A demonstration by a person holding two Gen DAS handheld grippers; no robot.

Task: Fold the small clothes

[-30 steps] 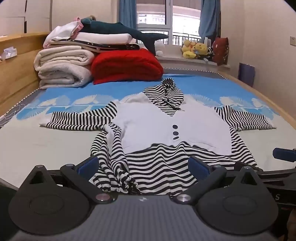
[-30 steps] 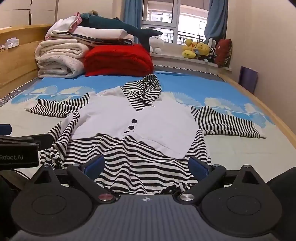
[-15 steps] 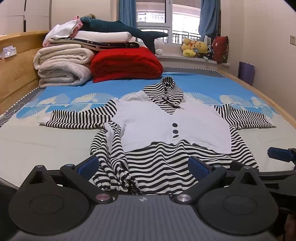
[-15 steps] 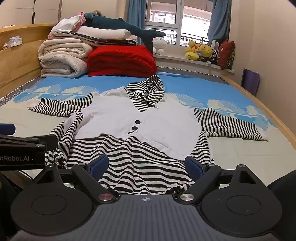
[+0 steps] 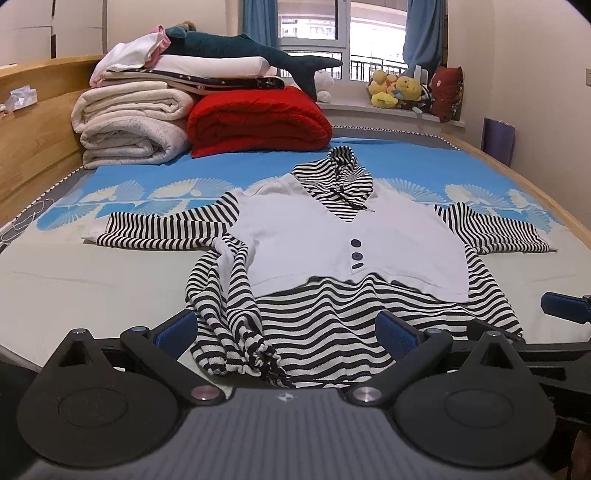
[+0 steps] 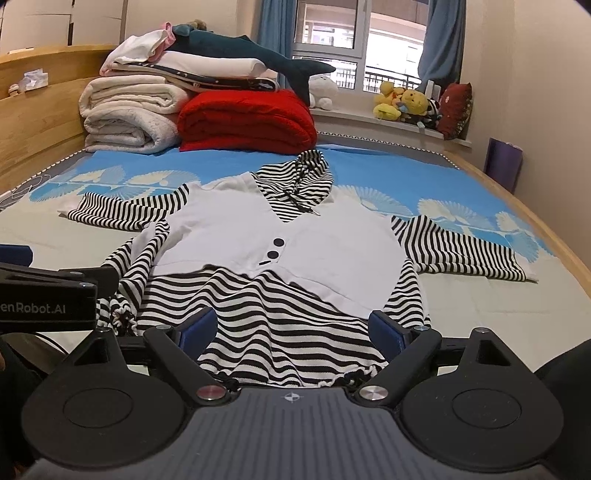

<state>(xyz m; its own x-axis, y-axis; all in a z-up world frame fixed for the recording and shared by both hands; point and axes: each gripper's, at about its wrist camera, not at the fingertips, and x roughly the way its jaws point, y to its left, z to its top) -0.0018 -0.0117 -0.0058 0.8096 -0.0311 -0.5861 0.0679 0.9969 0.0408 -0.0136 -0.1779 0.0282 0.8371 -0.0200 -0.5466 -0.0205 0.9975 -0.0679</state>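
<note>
Lying face up near the front edge of the bed (image 5: 66, 280), the hoodie (image 5: 343, 254) was spread flat, its hood toward the window (image 5: 314, 22) and its hem toward both cameras. It had a white vest panel (image 6: 295, 240) with dark buttons (image 6: 276, 248) over a black-and-white striped body. One sleeve (image 5: 159, 232) reached out flat to the left in both views; the other sleeve (image 6: 458, 247) reached out to the right. On the left side the striped body was bunched and folded over on itself in a rumpled ridge (image 5: 229, 314) running down to the hem.

At the hem, the left gripper (image 5: 284, 328) had its jaws wide apart, the rumpled ridge and hem showing between its blue pads (image 5: 175, 326), which pressed on nothing. Just beside it to the right, the right gripper (image 6: 291, 328) also stood with jaws spread, the striped hem showing between its pads (image 6: 384, 330) without being pinched. Each gripper showed at the edge of the other's view.

Farther back on the blue patterned sheet (image 6: 369, 166) sat a folded red blanket (image 5: 258, 122), with rolled white blankets (image 5: 129, 125) to its left against the wooden headboard (image 5: 33, 122). More folded bedding and a plush shark (image 5: 255, 55) lay on top of those. Stuffed toys (image 6: 406, 103) crowded the sill.
</note>
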